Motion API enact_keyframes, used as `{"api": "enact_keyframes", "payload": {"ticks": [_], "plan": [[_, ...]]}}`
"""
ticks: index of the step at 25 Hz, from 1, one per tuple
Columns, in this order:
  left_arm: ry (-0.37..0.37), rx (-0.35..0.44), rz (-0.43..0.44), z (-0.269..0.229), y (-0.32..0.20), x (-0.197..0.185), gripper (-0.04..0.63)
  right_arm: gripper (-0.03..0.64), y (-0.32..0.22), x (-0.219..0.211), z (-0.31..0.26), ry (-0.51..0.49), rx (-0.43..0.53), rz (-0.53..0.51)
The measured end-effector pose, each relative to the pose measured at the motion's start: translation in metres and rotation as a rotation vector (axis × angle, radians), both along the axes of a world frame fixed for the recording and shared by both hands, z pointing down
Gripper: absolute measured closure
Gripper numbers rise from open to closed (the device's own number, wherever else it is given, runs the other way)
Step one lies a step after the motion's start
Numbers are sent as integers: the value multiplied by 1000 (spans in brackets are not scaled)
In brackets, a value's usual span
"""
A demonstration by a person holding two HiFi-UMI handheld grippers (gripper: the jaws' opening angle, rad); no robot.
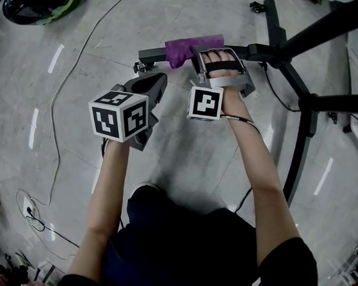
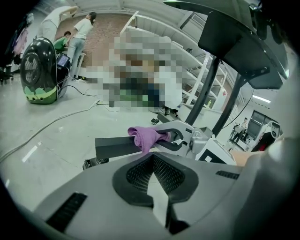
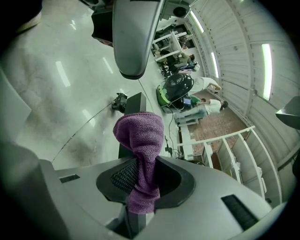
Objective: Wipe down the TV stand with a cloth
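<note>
A purple cloth (image 1: 191,48) is pressed against a dark grey base leg (image 1: 149,54) of the TV stand, near the leg's end. My right gripper (image 1: 199,55) is shut on the cloth; in the right gripper view the cloth (image 3: 139,140) bulges out between the pads over the leg (image 3: 136,101). My left gripper (image 1: 157,82) hovers just left of it and nearer me, shut with nothing in it. The left gripper view shows its closed pads (image 2: 140,171), and beyond them the cloth (image 2: 146,137) on the leg (image 2: 112,147) with the right gripper (image 2: 161,138) clamped on it.
The stand's black upright and other base legs (image 1: 303,86) spread to the right, with a castor (image 1: 257,5) at the back. A cable (image 1: 67,84) runs over the grey floor on the left. A black and green shell-like object (image 1: 30,0) lies at the far left.
</note>
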State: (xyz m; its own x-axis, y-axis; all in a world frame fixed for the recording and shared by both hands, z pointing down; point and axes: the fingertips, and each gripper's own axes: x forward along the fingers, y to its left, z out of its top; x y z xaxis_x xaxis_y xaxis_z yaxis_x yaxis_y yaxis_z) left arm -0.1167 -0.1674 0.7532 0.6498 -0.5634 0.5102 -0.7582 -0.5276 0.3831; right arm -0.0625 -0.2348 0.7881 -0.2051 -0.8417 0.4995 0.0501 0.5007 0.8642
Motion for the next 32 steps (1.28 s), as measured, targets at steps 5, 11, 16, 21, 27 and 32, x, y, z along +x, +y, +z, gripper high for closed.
{"api": "enact_keyframes", "payload": {"ticks": [5, 11, 16, 21, 27, 32], "plan": [[9, -10, 17, 3, 3, 14, 588, 511, -7, 26, -1, 40, 58, 32], [11, -18, 39, 8, 8, 29, 588, 511, -7, 51, -1, 27, 53, 86], [14, -17, 56, 10, 8, 44, 588, 511, -8, 70, 1, 56, 49, 114], [25, -19, 85, 12, 12, 63, 588, 511, -16, 97, -4, 106, 57, 187], [31, -33, 105, 18, 19, 79, 588, 511, -17, 126, -16, 120, 98, 243], [37, -33, 116, 19, 23, 90, 588, 511, -17, 143, -20, 96, 107, 285]]}}
